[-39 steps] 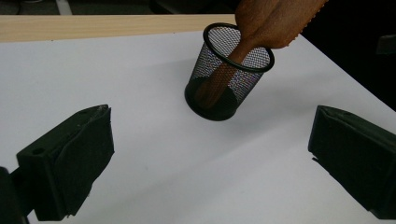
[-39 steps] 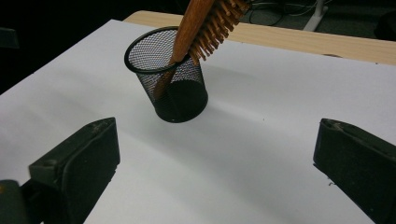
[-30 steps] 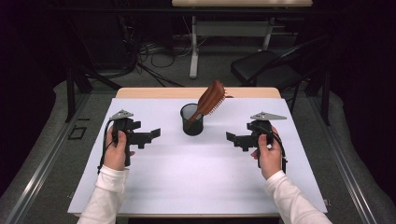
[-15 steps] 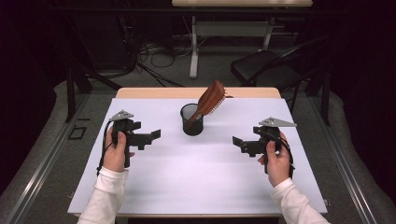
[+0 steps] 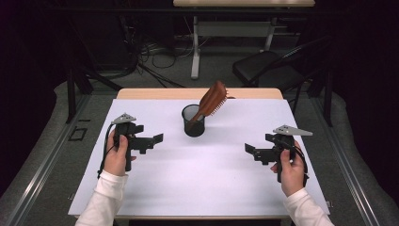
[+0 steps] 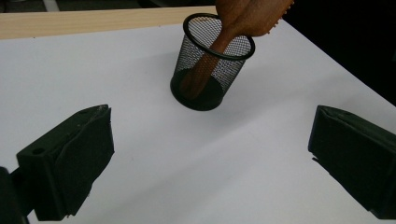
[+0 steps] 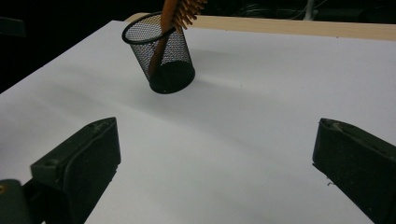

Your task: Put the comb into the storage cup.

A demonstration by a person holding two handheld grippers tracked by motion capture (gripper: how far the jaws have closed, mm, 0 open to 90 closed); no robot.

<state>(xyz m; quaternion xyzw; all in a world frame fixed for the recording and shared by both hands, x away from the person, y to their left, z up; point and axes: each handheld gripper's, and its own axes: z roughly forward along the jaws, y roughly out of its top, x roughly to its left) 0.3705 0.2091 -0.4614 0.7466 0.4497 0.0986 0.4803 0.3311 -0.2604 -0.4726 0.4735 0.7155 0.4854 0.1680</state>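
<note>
A black mesh cup (image 5: 193, 122) stands near the middle back of the white table (image 5: 197, 179). A brown wooden hairbrush (image 5: 211, 100) leans in it, handle down, head sticking out to the upper right. My left gripper (image 5: 157, 139) hovers left of the cup, open and holding nothing. My right gripper (image 5: 250, 151) is at the right, nearer the front, also open with nothing between its jaws. The cup (image 6: 210, 63) and the brush (image 6: 243, 18) lie ahead of the left jaws. From the right gripper view the cup (image 7: 161, 53) sits at the upper left with the brush (image 7: 180, 11).
A bare wooden strip (image 5: 155, 93) runs along the table's back edge. Behind the table stand a black chair (image 5: 268, 70) and a desk frame (image 5: 197, 42) with cables on the floor. Dark floor lies beyond the table's left and right edges.
My right gripper has drawn back toward the front right of the table, away from the cup. The left gripper, cup and brush have stayed put.
</note>
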